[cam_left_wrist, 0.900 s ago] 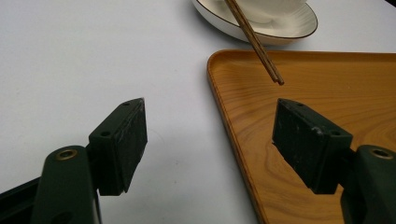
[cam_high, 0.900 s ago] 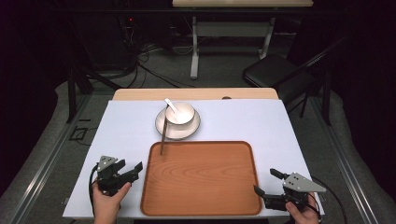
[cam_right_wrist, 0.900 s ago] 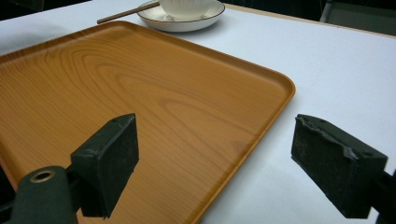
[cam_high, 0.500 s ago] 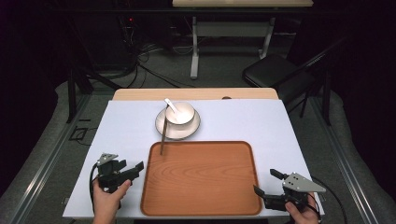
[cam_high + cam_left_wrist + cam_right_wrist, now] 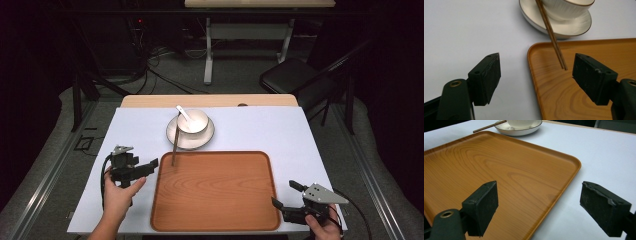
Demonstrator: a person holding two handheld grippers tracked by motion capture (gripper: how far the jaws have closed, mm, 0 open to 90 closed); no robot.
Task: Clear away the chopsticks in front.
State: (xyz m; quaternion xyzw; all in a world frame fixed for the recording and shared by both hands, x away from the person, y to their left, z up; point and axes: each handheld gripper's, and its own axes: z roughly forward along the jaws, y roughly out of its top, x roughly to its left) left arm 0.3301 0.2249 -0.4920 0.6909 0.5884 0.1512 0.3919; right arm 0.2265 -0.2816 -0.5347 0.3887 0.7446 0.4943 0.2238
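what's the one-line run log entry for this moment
left tool: open, aimed at chopsticks | right tool: open, over tray corner | chopsticks: resting on plate, tips over tray

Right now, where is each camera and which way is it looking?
High view: above the person's side, looking forward and down on the table; both hands show, holding the left tool and right tool.
Left gripper view: rides on the left tool, facing the chopsticks and plate; its two open black jaws show.
Right gripper view: rides on the right tool, looking across the tray; open jaws show.
All three share the tray.
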